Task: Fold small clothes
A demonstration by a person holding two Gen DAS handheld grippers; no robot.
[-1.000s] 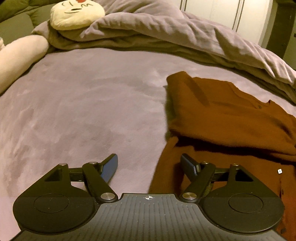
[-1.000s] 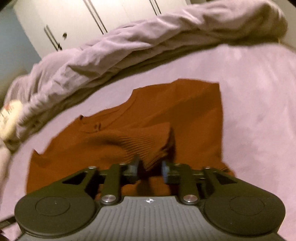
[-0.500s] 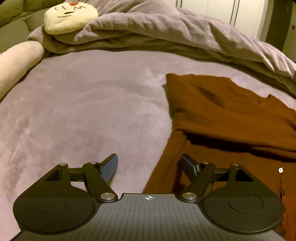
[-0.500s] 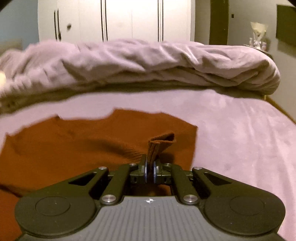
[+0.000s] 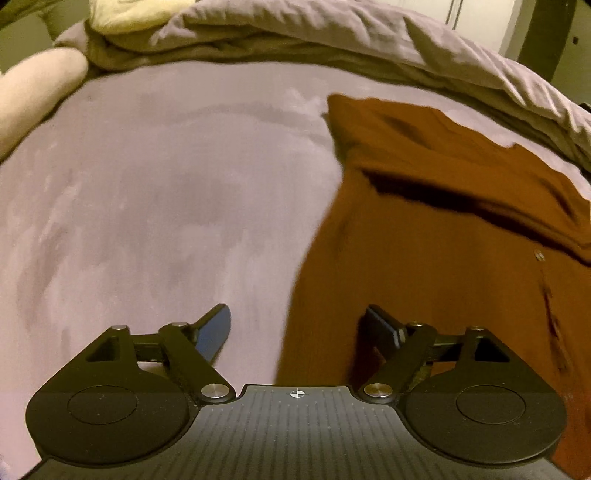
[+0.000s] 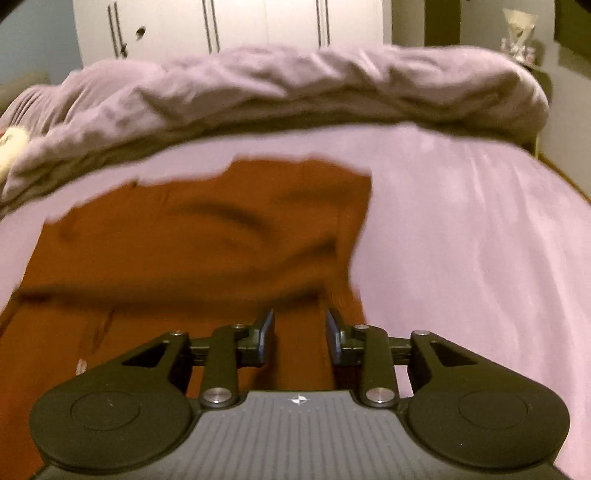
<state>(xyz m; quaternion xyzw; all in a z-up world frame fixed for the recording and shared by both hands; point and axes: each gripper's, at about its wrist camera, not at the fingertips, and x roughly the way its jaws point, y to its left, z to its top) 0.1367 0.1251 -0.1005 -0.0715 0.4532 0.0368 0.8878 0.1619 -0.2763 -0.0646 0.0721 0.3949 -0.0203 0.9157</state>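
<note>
One rust sweater (image 5: 443,236) on one bed (image 5: 147,184), two claws apart

One rust-brown garment (image 5: 424,258), two grippers, left gripper (image 5: 297,328) and right gripper (image 6: 300,334), one rumpled duvet (image 6: 295,85), one cream bolster (image 5: 33,92), one plush toy (image 5: 125,14).
</note>
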